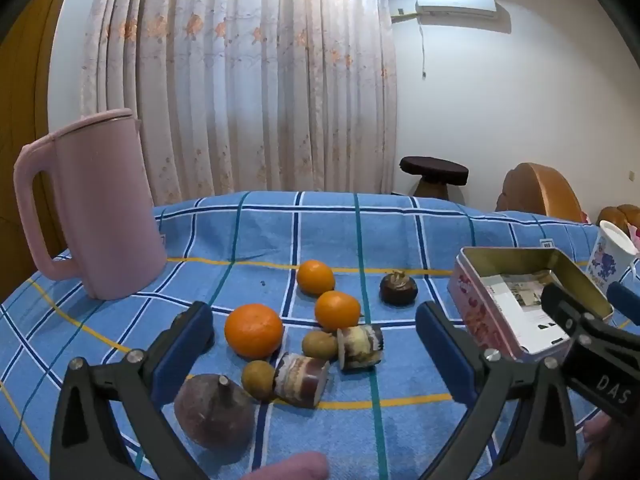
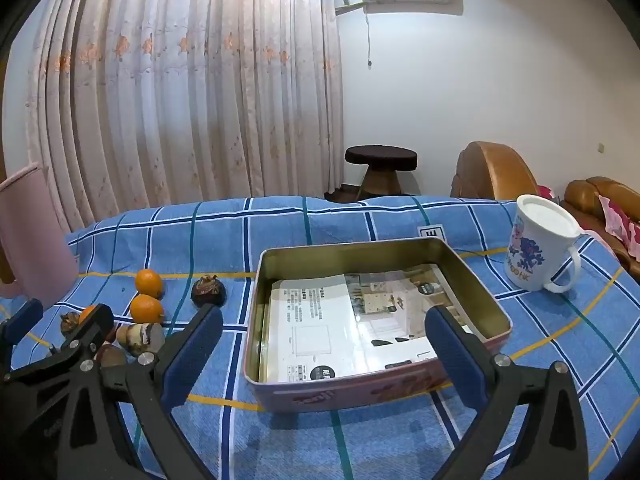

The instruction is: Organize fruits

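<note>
Right, both my left gripper (image 1: 314, 330) and right gripper (image 2: 324, 332) gape empty; oranges (image 1: 253, 330) mid-tablecloth (image 1: 240, 236), left of the tin (image 2: 256, 320), are firm, light, rollable, so pinch across the middle.

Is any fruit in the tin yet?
No fruit inside. The open tin holds only printed paper lining its bottom; the oranges and other fruit lie on the cloth beside it.

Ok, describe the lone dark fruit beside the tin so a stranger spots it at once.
Start at the open pink tin on the blue checked cloth. Just left of it sits the dark round fruit, alone. Unlike the oranges further left, it is brown-black with a dry tuft on top.
</note>
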Demonstrator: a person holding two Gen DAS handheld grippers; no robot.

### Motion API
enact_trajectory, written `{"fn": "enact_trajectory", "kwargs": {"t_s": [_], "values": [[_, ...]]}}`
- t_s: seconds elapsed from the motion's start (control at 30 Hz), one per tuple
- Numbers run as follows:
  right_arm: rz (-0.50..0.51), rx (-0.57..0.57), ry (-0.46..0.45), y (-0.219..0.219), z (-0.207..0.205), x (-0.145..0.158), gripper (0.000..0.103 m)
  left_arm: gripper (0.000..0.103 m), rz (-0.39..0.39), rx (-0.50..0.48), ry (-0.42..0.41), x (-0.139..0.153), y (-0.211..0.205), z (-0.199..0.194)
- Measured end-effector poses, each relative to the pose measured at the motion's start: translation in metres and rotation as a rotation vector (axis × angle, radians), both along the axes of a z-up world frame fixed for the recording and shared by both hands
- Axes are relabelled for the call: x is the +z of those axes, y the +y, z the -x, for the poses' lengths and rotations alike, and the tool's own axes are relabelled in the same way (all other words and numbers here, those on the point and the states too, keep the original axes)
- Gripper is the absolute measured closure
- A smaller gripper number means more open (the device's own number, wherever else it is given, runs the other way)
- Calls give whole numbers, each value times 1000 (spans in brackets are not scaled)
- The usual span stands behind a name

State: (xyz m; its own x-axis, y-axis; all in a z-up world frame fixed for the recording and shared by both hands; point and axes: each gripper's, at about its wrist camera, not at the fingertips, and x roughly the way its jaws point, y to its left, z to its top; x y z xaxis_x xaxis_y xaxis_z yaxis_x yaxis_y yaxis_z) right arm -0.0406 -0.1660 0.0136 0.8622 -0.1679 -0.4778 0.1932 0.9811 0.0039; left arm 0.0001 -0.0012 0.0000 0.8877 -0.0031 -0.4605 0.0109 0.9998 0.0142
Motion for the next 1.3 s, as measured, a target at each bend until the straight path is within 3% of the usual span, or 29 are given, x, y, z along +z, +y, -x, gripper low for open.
{"fn": "enact_trajectory", "kwargs": {"t_s": [0.03,1.3], "values": [[5,-2,-4,0,0,0,1,0,45,3,9,0,2,0],[13,4,-14,0,3,-1,1,0,32,-27,10,-2,0,3]]}}
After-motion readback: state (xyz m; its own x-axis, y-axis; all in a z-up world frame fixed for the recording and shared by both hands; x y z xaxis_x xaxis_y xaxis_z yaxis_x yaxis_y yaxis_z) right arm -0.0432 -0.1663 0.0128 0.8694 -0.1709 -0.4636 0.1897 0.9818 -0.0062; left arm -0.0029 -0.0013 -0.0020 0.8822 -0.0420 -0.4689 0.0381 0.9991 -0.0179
